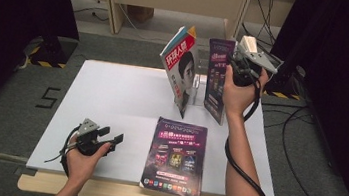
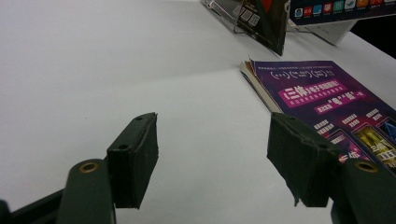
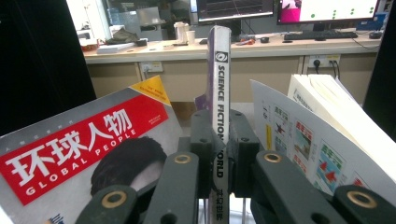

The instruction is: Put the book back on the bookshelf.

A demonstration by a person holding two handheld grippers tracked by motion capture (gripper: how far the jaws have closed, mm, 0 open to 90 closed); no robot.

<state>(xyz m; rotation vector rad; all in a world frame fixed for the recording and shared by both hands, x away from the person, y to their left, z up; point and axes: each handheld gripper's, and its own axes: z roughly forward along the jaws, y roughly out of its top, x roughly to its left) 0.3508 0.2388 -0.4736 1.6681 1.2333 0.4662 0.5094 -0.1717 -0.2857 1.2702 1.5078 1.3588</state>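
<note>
High view: right gripper (image 1: 233, 60) far right, jaws clamped on the spine of the upright purple Science Fiction World magazine (image 1: 217, 78), beside the Global People magazine (image 1: 180, 67) leaning in the clear acrylic stand (image 1: 197, 88). Left gripper (image 1: 113, 138) near left on the white table (image 1: 111, 100), jaws wide, holding nothing. Another purple magazine (image 1: 175, 156) flat, near centre. Best kept vertical, lowered squarely into the free slot, released only once seated; otherwise likely to topple.

Flat magazine (image 1: 175, 157) at table's (image 1: 111, 100) near edge, before 2 upright magazines (image 1: 180, 68) in stand.
</note>
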